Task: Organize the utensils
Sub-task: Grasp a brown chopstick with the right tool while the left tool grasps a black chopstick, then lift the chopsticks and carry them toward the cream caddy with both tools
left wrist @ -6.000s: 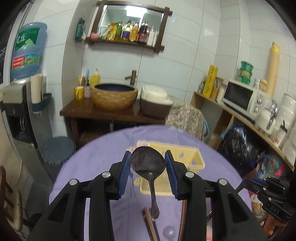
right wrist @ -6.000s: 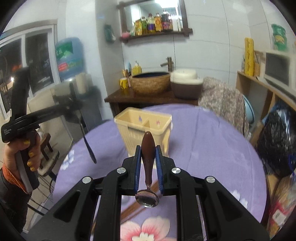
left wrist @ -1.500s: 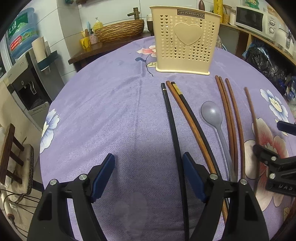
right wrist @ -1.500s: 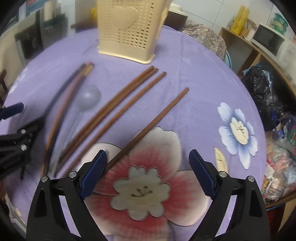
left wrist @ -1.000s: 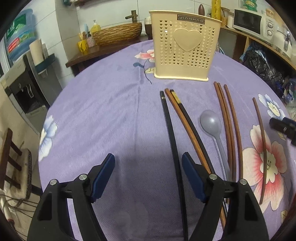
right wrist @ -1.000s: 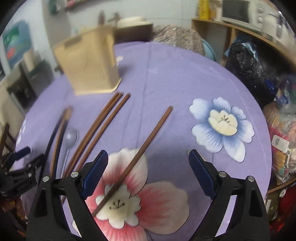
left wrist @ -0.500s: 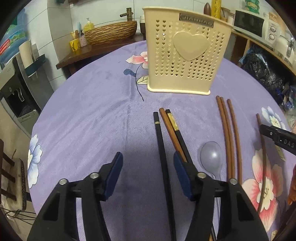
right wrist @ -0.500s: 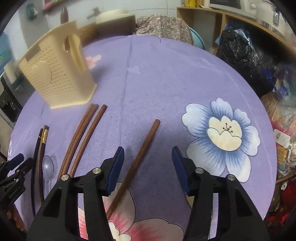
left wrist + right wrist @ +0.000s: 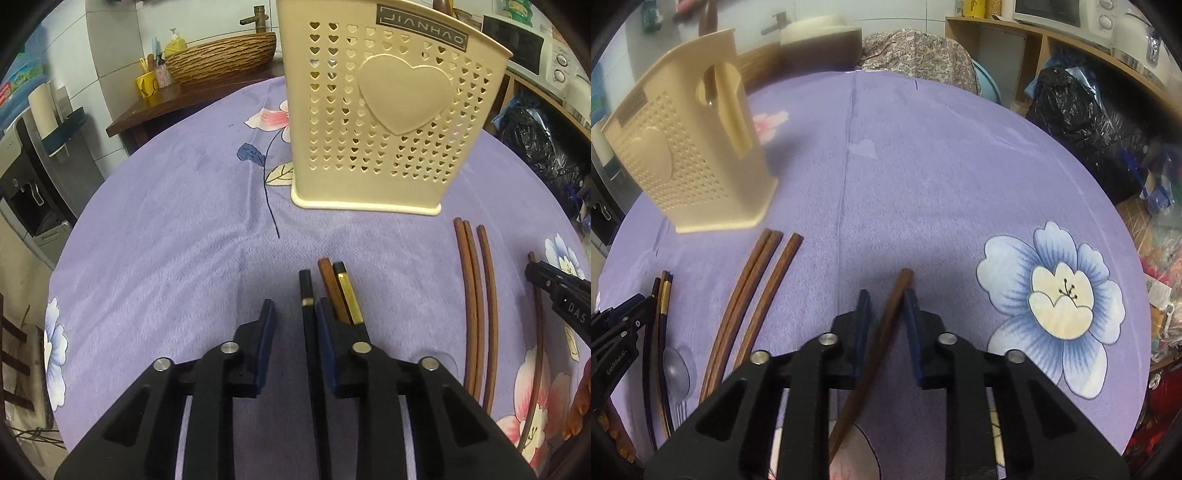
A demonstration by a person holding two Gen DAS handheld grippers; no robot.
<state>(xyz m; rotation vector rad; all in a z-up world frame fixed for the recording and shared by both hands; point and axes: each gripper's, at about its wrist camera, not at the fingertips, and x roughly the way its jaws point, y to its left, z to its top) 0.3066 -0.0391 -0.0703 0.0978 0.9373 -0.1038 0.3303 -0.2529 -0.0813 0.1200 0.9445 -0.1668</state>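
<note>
The left gripper (image 9: pixel 294 323) has just been closing around a black chopstick with a gold band (image 9: pixel 307 314); its right pad touches the stick while a gap remains on the left. The right gripper (image 9: pixel 888 317), also just closing, straddles a lone brown wooden chopstick (image 9: pixel 888 314), not yet clamped. Ahead stands the cream perforated plastic utensil holder (image 9: pixel 384 122) on the purple flowered tablecloth (image 9: pixel 177 229).
</note>
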